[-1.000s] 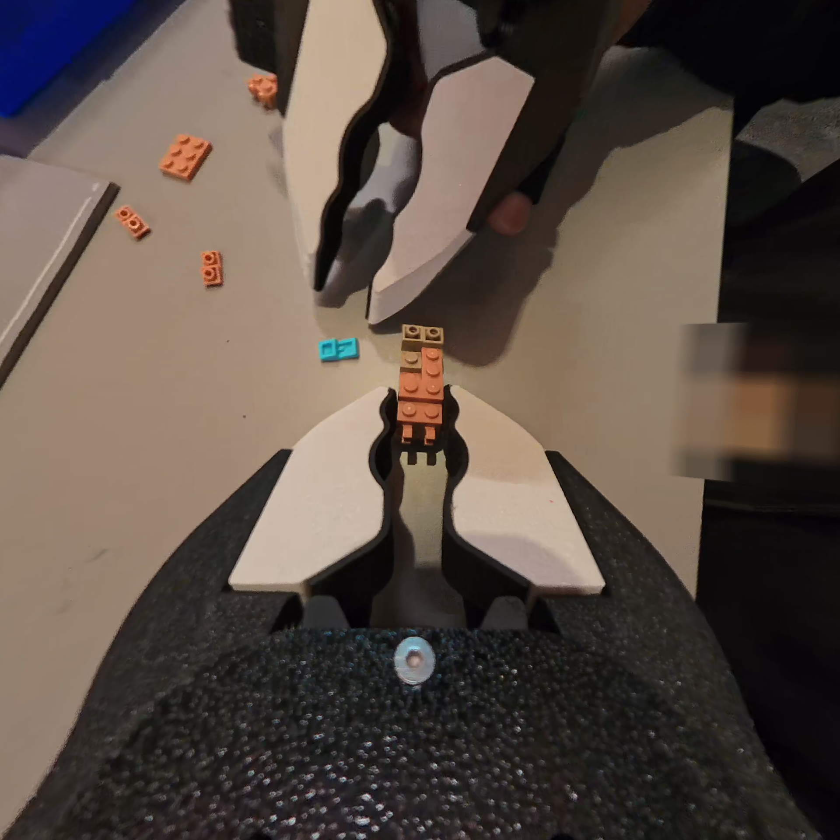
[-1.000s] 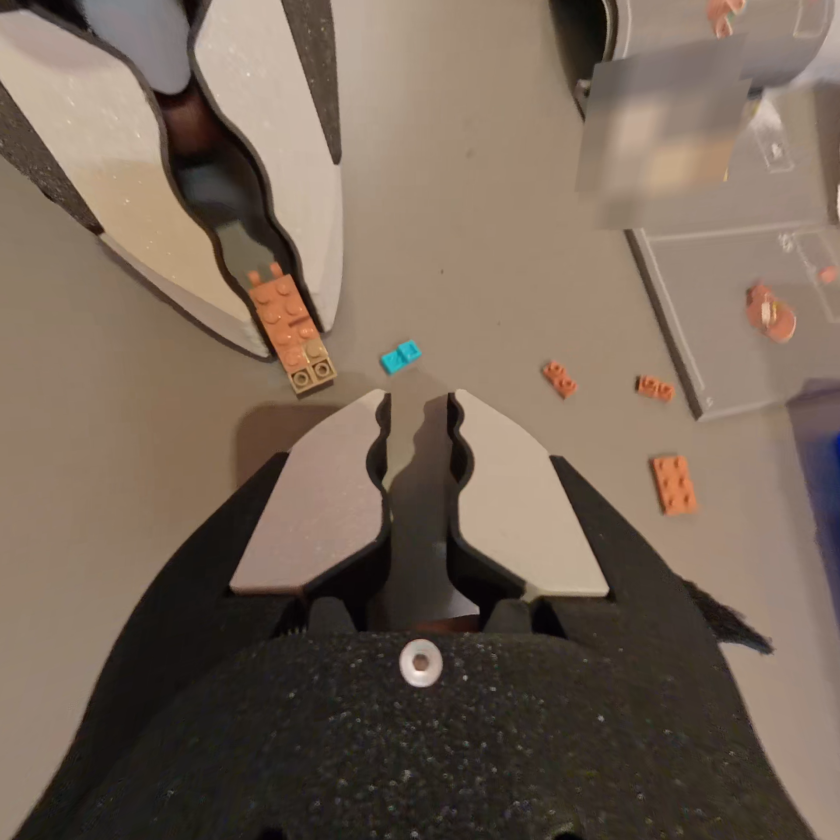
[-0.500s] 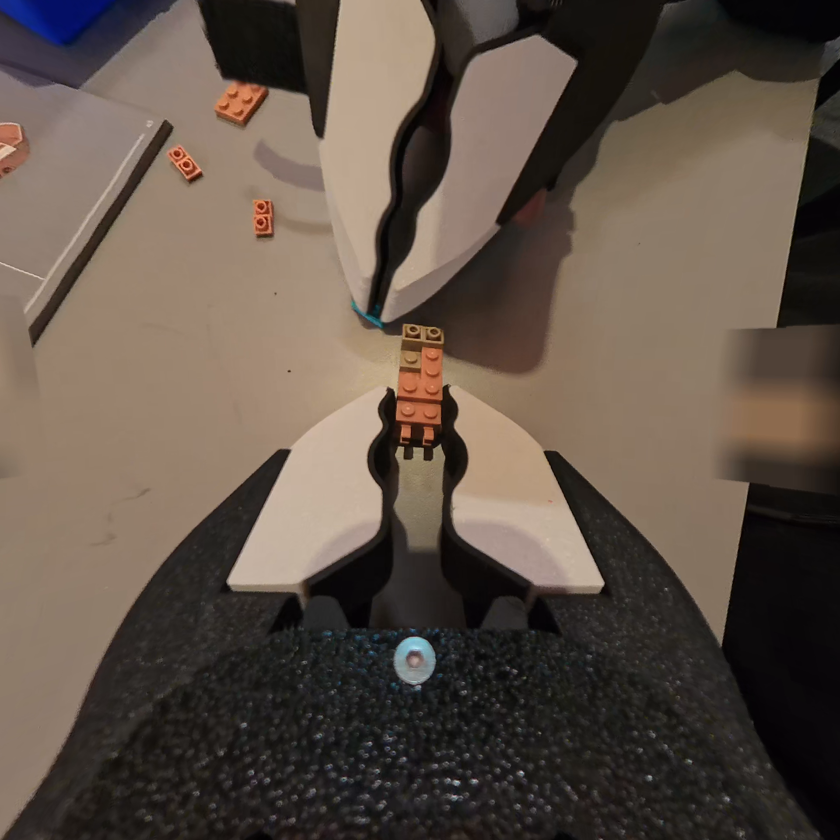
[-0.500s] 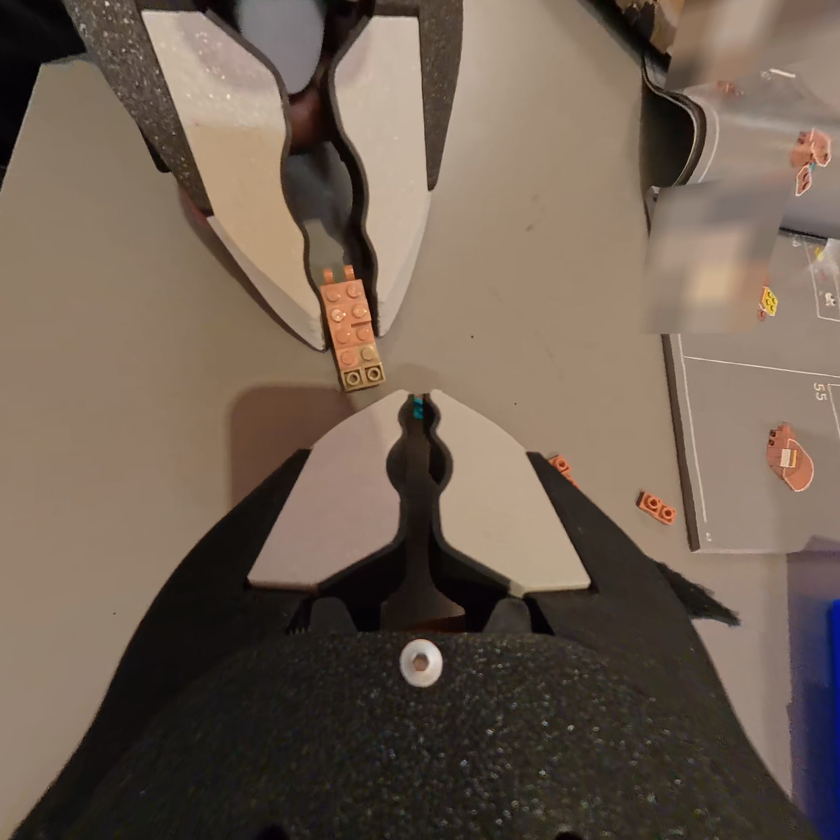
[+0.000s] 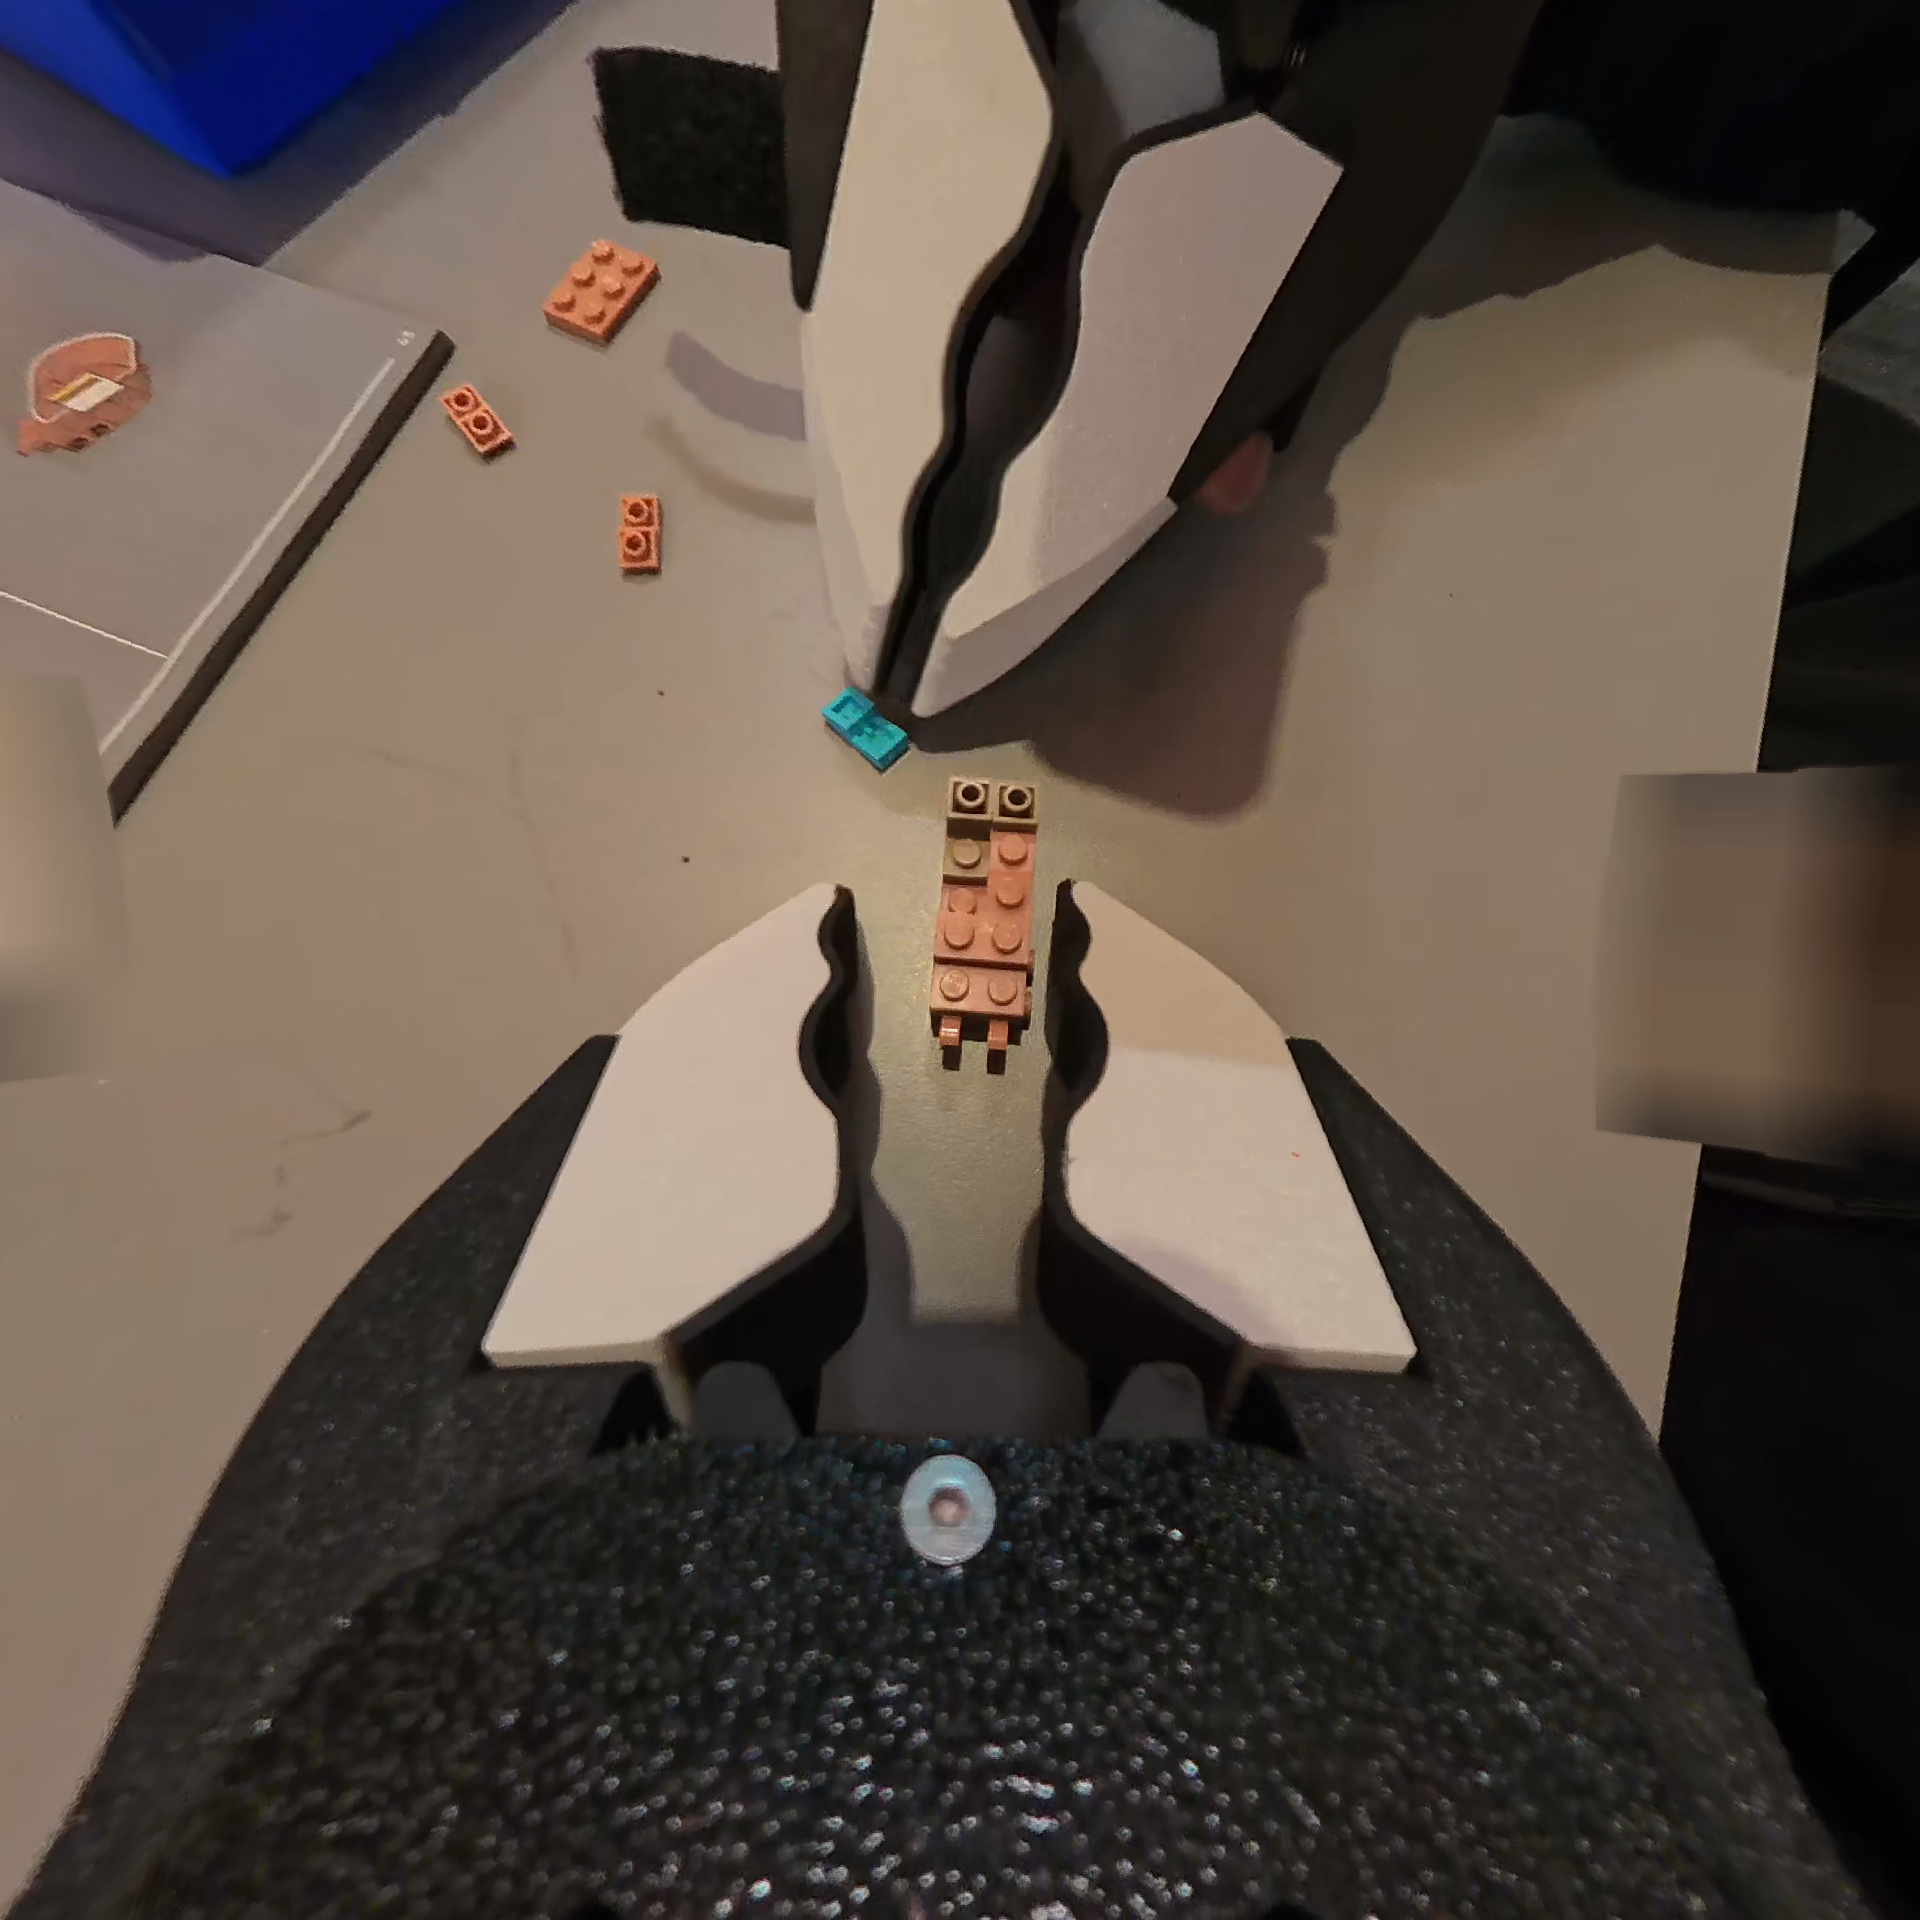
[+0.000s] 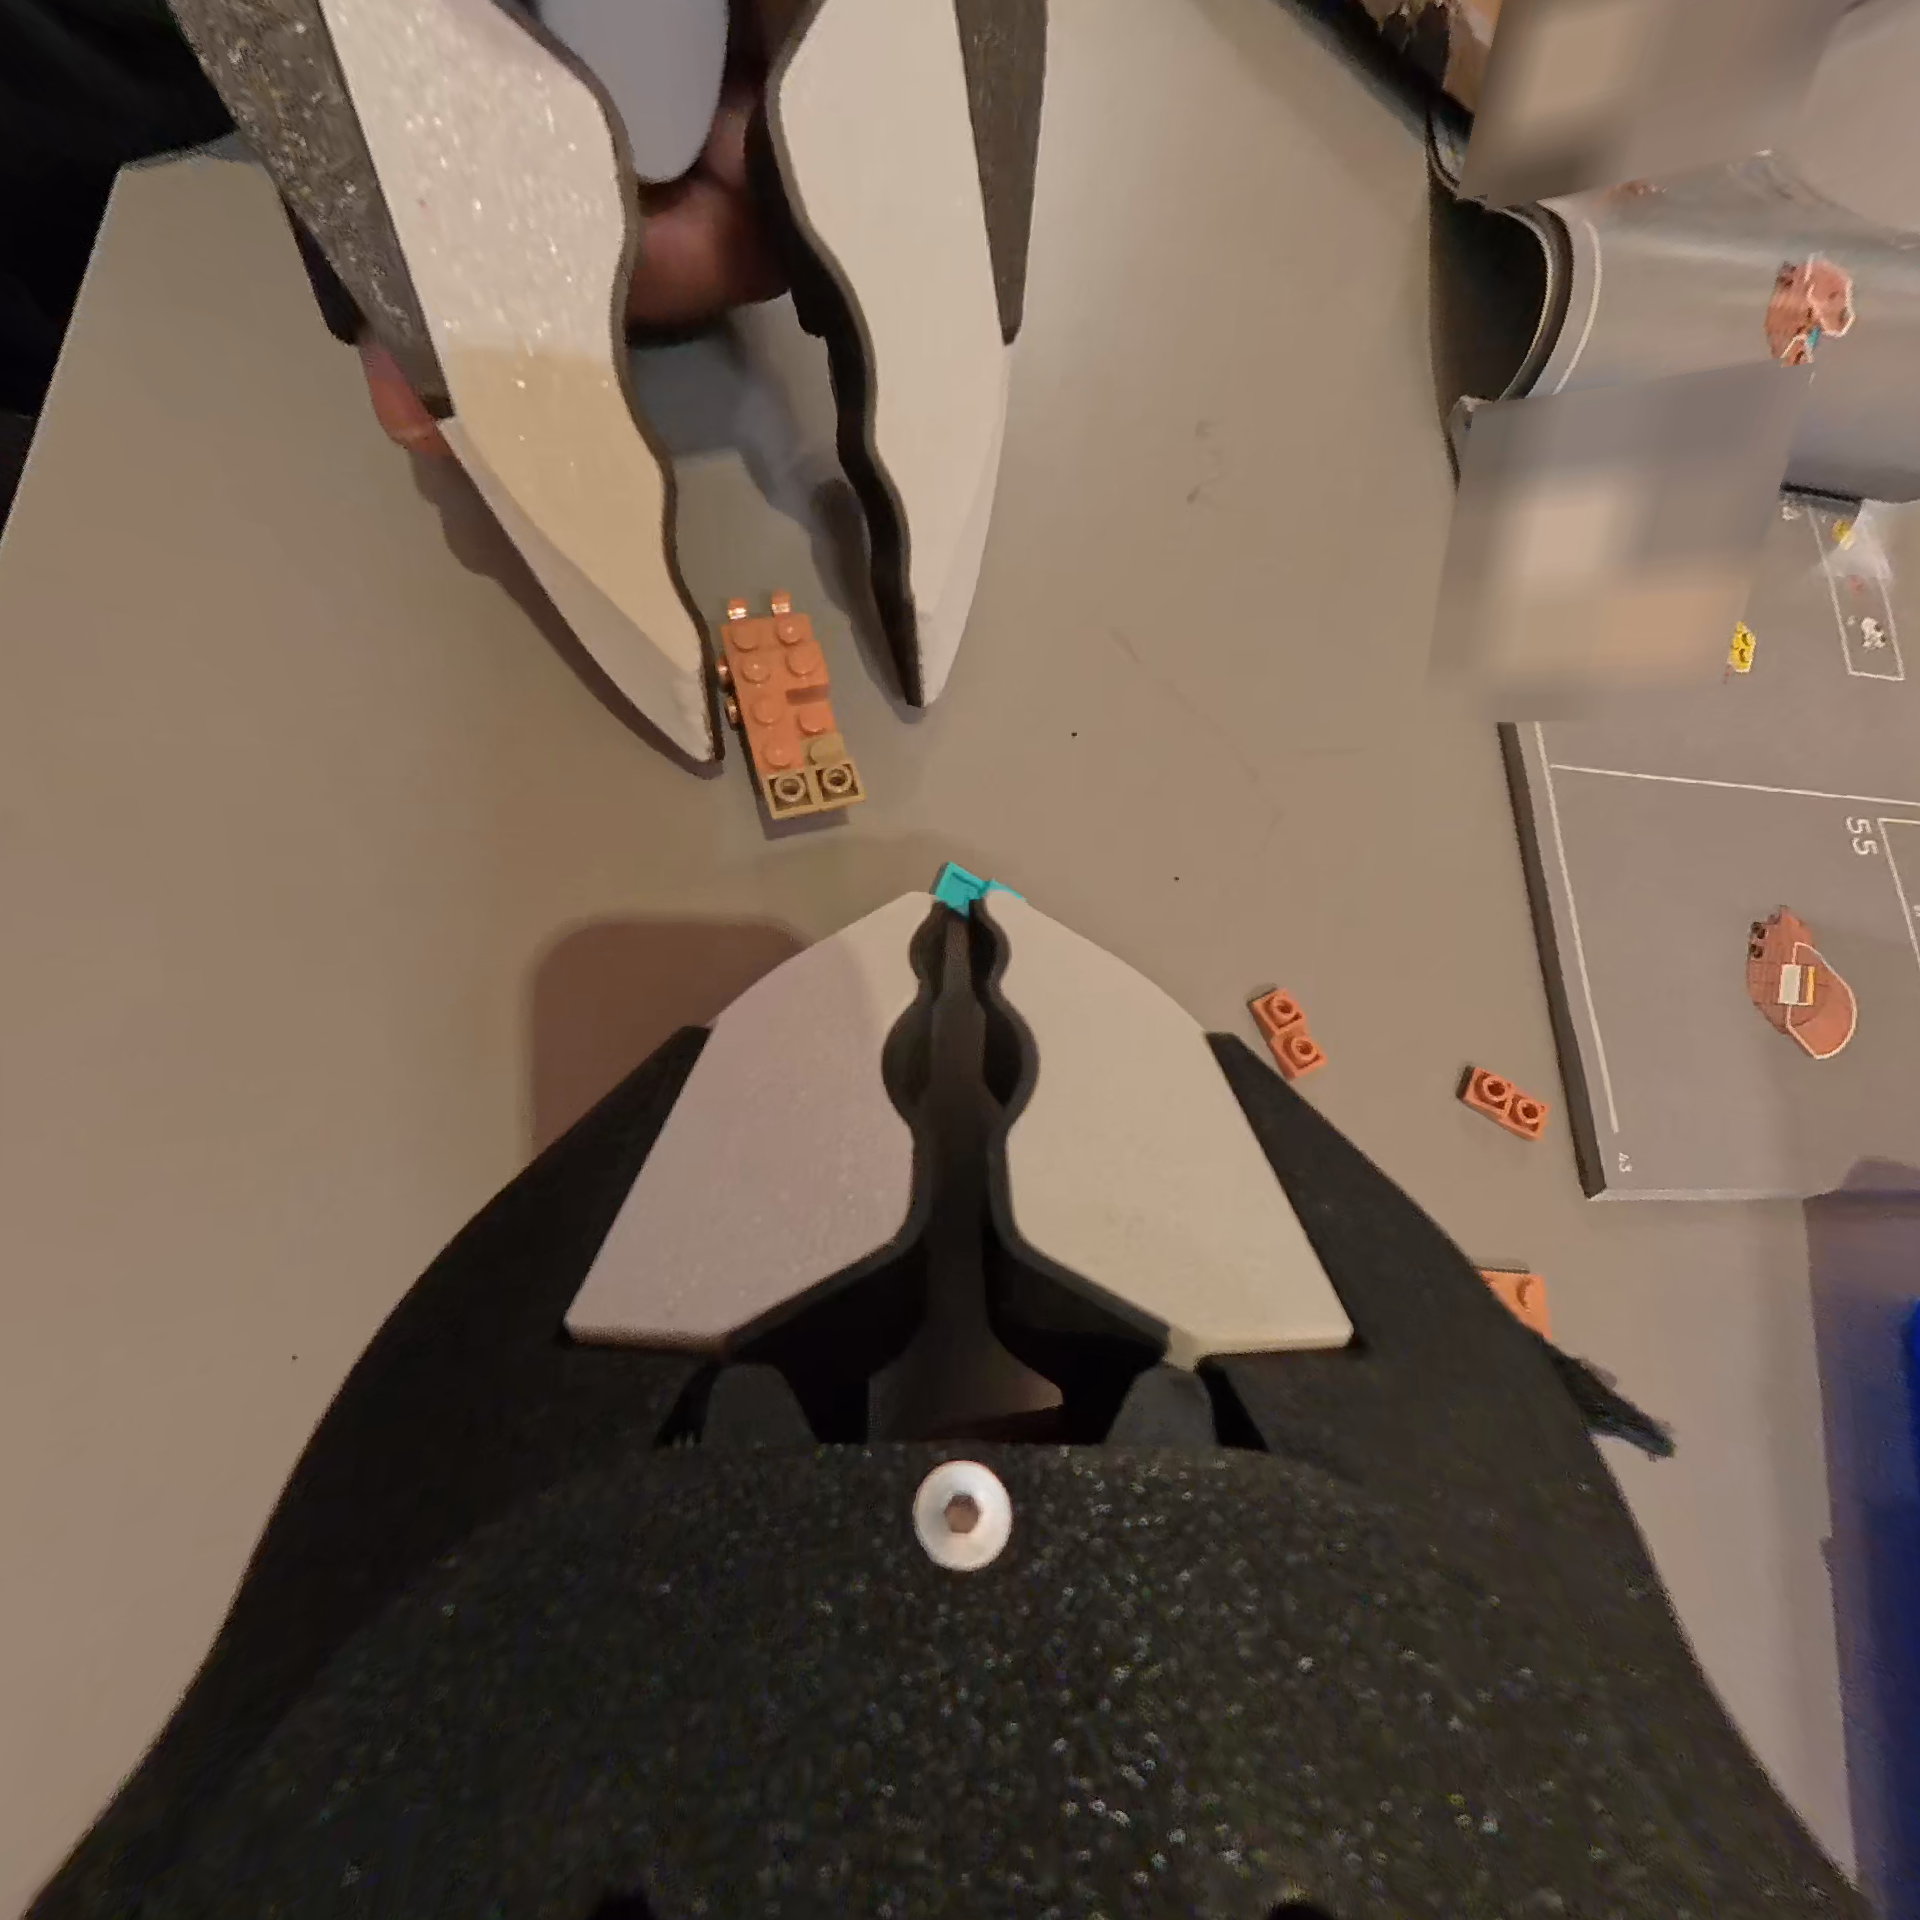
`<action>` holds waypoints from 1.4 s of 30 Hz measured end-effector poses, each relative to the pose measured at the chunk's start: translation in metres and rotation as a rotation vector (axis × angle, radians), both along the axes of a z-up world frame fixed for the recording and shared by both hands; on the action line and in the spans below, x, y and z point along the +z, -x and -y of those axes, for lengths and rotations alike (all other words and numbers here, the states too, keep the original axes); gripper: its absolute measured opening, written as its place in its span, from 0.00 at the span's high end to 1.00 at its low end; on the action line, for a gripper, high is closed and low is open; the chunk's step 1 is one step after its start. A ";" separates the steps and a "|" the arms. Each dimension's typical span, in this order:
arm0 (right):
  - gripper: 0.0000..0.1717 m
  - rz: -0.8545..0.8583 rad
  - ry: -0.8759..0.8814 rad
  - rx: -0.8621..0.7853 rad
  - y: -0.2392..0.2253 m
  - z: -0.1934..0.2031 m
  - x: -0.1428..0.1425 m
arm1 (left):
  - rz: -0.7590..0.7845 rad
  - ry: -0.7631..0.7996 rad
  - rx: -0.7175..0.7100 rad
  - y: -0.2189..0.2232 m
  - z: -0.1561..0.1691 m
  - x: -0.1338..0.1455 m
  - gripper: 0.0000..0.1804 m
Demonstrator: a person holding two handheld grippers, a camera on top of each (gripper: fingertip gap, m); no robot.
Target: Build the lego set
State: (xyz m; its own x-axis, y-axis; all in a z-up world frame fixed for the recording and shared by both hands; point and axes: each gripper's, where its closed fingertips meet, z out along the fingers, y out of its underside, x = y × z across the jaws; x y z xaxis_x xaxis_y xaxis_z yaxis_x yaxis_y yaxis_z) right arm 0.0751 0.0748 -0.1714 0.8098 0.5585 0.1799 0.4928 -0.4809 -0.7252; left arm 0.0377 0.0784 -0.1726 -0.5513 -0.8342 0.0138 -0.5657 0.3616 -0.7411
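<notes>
My left gripper (image 5: 953, 891) is open. A small brick assembly (image 5: 987, 925) of orange and tan plates lies on the grey table (image 5: 416, 935) between its fingers, close to the right finger (image 5: 1164, 1018). The pads do not press on it. In the right wrist view the left gripper (image 6: 810, 727) straddles the same assembly (image 6: 790, 707). My right gripper (image 6: 966, 904) is shut on a small teal plate (image 6: 971, 888), pinched by one end at the very fingertips. In the left wrist view the right gripper (image 5: 909, 712) stands tip-down just beyond the assembly, with the teal plate (image 5: 864, 727) sticking out to the left.
Loose orange plates (image 5: 601, 289) (image 5: 478, 419) (image 5: 639, 533) lie at the far left, beside a grey instruction booklet (image 5: 208, 436). A blue bin (image 5: 208, 73) stands behind it. The plates (image 6: 1288, 1029) (image 6: 1503, 1101) and booklet (image 6: 1714, 987) are on the right in the right wrist view. The table edge (image 5: 1787, 623) runs along the right.
My left gripper has opened and let go of the brick assembly, which now lies on the table. My right gripper closed on the teal plate earlier and stays shut on it.
</notes>
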 end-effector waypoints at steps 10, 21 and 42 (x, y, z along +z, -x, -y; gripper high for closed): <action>0.89 -0.021 0.048 -0.042 0.001 -0.005 -0.003 | 0.066 0.006 0.059 -0.006 -0.010 0.009 0.80; 0.94 -0.051 0.080 -0.103 0.000 -0.007 -0.004 | 0.195 0.096 0.152 -0.012 -0.026 0.035 0.81; 0.94 -1.221 -0.150 -0.012 0.029 -0.007 0.109 | 0.798 -0.248 0.031 -0.014 0.001 0.102 0.87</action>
